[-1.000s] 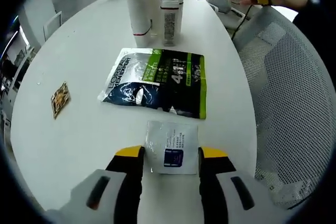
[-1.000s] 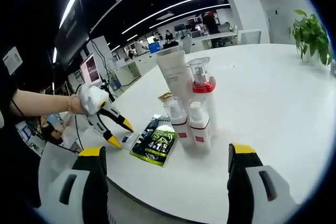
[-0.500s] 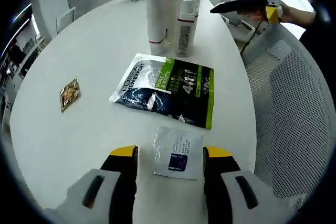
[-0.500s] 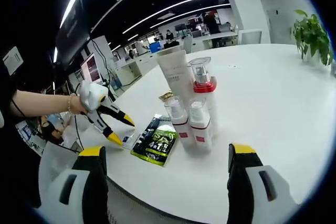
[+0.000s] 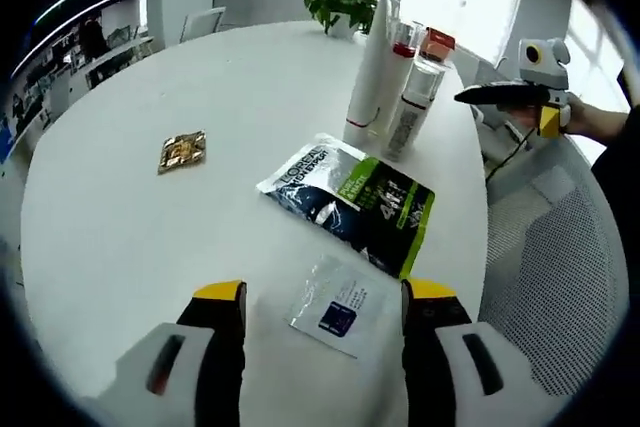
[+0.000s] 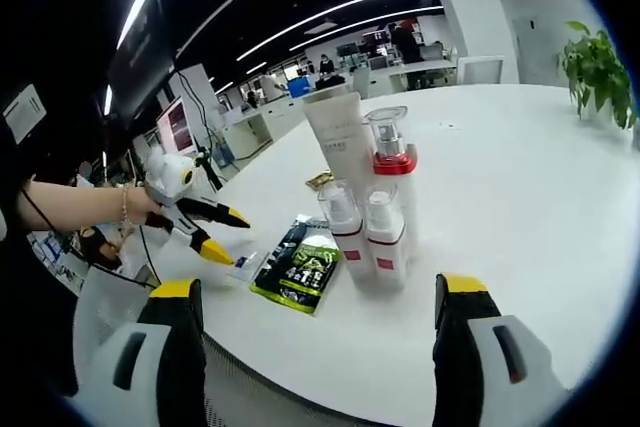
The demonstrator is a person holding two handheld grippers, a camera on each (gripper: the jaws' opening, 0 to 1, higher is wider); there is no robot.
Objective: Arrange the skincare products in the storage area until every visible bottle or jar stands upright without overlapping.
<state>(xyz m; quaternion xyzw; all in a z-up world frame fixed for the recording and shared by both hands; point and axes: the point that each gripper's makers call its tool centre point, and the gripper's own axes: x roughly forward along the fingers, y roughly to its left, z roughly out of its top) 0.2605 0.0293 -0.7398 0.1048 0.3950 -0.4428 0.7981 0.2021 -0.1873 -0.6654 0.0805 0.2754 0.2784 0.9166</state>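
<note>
Left gripper hangs wide apart over a white sachet; right gripper gapes, empty. Bottles stand clustered, overlapping; their labels are unreadable.

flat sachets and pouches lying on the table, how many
3: a green-and-black pouch beside the standing bottles, a white sachet between the left gripper jaws, a small gold packet apart.

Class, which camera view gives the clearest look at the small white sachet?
The left gripper view: the small white sachet lies flat and close, between that gripper's open jaws. The right gripper view shows it tiny, beside the green pouch.
</note>
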